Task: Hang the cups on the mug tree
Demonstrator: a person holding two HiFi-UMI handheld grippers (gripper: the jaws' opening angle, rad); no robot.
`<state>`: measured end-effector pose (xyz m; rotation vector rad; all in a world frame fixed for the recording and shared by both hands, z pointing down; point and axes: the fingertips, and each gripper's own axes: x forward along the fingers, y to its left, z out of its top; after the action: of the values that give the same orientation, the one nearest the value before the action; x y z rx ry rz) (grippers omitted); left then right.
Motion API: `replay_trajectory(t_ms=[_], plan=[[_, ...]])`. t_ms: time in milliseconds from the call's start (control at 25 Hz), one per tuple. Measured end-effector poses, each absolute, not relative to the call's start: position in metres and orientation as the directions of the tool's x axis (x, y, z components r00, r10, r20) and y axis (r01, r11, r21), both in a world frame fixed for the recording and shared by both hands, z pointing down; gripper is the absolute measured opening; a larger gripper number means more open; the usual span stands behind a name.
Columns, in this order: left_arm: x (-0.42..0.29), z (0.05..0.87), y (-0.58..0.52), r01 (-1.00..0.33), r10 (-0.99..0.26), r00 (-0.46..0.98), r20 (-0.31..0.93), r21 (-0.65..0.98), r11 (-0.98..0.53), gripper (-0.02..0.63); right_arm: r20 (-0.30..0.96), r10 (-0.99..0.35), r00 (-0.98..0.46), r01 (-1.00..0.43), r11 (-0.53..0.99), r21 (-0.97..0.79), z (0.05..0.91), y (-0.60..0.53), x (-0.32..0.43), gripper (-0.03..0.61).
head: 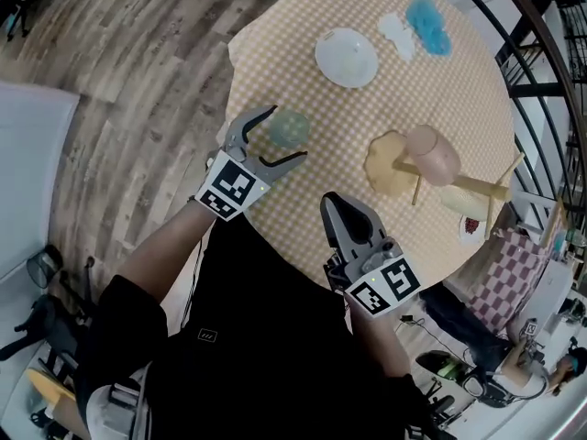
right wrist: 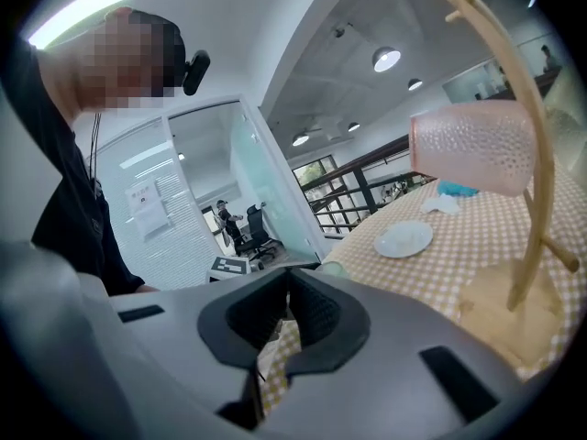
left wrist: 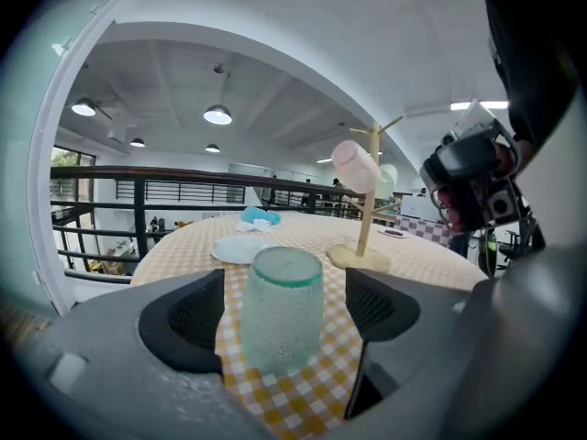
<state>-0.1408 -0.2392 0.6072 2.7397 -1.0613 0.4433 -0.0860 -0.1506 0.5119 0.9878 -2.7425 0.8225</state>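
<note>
Your left gripper (head: 288, 133): jaws wide, green cup (left wrist: 281, 310) standing between them, untouched, on table near side of mug tree (head: 415, 183). Close off-centre and you likely tip or skid it. Your right gripper (right wrist: 284, 324): shut, empty. Pink cup (head: 434, 153) already hangs on tree; you could knock it.

Frosted, pebbled green cup (left wrist: 280, 305); smooth wooden mug tree (left wrist: 369, 195); checked cloth (head: 303, 200).
</note>
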Motion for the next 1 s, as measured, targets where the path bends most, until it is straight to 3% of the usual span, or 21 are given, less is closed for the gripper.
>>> replay_trajectory(t_ms=[520,680,1000], plan=[[-0.121,0.641,-0.25,-0.555,-0.491,0.771,0.405,0.051,-0.83,0.399,0.366,-0.531,-0.765,-0.643,0.586,-0.493,0.501,-0.16,-0.098,0.021],[-0.123,0.651,-0.254,-0.573,-0.508,0.751,0.421,0.034,-0.819,0.364,0.381,-0.529,-0.758,-0.65,0.564,-0.509,0.507,-0.153,-0.094,0.021],[-0.12,0.636,-0.248,-0.579,-0.522,0.75,0.406,0.024,-0.815,0.359,0.369,-0.518,-0.771,-0.633,0.567,-0.526,0.51,-0.128,-0.087,0.021]])
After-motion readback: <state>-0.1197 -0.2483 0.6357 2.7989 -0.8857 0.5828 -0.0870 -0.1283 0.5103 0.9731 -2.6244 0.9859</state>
